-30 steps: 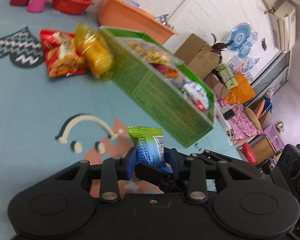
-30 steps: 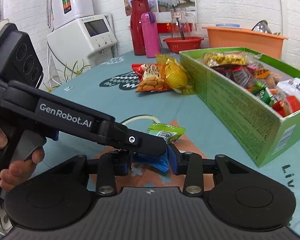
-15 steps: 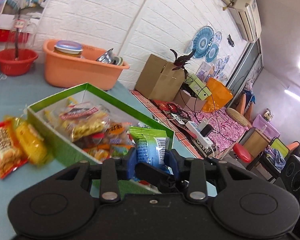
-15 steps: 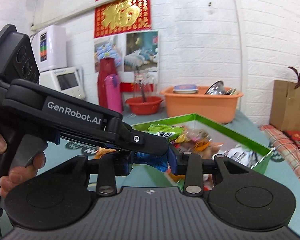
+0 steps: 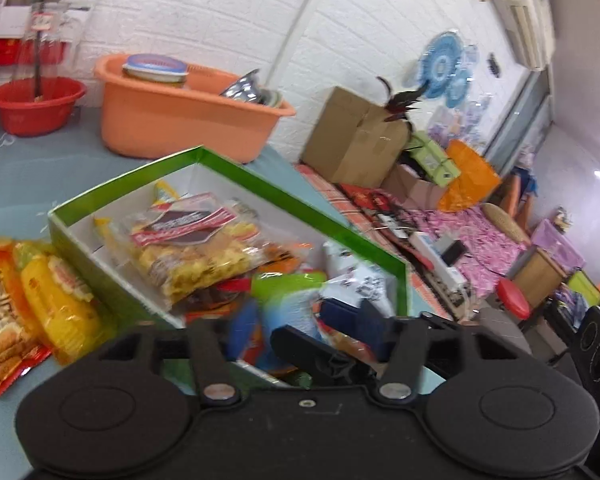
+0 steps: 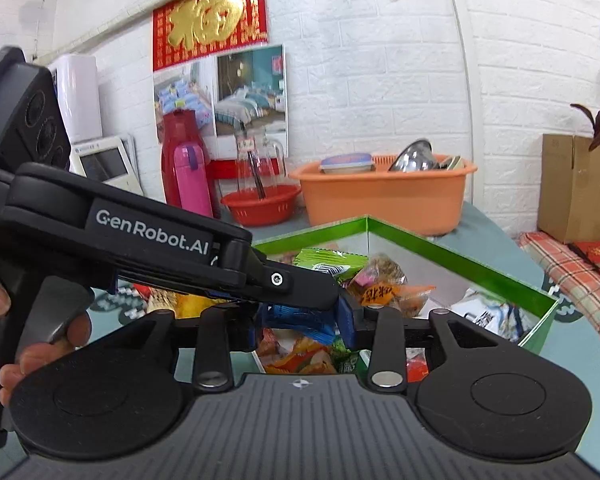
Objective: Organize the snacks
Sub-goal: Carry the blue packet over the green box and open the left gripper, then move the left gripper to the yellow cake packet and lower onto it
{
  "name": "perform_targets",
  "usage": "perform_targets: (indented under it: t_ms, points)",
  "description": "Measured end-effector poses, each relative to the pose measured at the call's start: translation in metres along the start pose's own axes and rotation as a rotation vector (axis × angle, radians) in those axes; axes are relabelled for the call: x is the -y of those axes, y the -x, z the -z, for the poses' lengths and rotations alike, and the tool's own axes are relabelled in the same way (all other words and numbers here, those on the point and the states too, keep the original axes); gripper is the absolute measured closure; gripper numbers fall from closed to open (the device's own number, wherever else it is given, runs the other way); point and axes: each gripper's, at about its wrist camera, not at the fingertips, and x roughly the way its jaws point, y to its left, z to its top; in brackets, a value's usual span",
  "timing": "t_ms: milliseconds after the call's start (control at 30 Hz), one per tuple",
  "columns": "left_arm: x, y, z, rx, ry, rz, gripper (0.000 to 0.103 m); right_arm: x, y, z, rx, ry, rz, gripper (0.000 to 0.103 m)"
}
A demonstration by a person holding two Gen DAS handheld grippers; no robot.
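The green-and-blue snack packet (image 5: 288, 308) hung over the near end of the open green box (image 5: 300, 196), above the packets already lying inside. In the left wrist view it was blurred and sat between the two blue pads of my left hand-held gripper (image 5: 304, 326). Those pads stood spread, wider than the packet. I could not tell whether either pad touched it.

In the right wrist view, the packet's green top edge (image 6: 328, 264) stuck up behind the tip of the left hand-held gripper (image 6: 320, 290), which crossed in from the left. The packet's blue lower end lay between the pads of my right hand-held gripper (image 6: 300, 322). These pads were pressed in on it from both sides. My left hand (image 6: 32, 344) was wrapped around the left unit's grip at the frame's left edge.

The box (image 6: 460, 268) rested on the blue-grey surface (image 5: 20, 184). Just beside its left wall, on the surface, lay a yellow packet (image 5: 56, 300), and a red packet (image 5: 0, 320) lay against that one. Toward the far edge of the surface stood an orange basin (image 5: 172, 120) holding dishes, with a red bowl (image 5: 32, 108) to its left.
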Motion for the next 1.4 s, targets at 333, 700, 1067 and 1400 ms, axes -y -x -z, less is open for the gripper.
perform_targets:
  t_ms: [333,700,1067,1400]
  points:
    - [-0.001,0.030,0.012,0.048,0.043,0.009,0.000,0.002,0.010,0.008,-0.011,-0.037,0.044,0.000]
    - [-0.034,0.115,0.076,0.113,0.219,-0.137,0.000,-0.028,0.053,0.017,0.000,-0.001,-0.045,0.000]
    - [-0.060,0.138,0.053,0.195,0.231,-0.194,0.000,-0.065,0.048,0.033,-0.083,0.022,-0.142,0.000]
    - [-0.098,0.074,0.000,0.190,0.263,-0.210,0.005,-0.062,0.044,0.034,-0.102,0.007,-0.113,0.000]
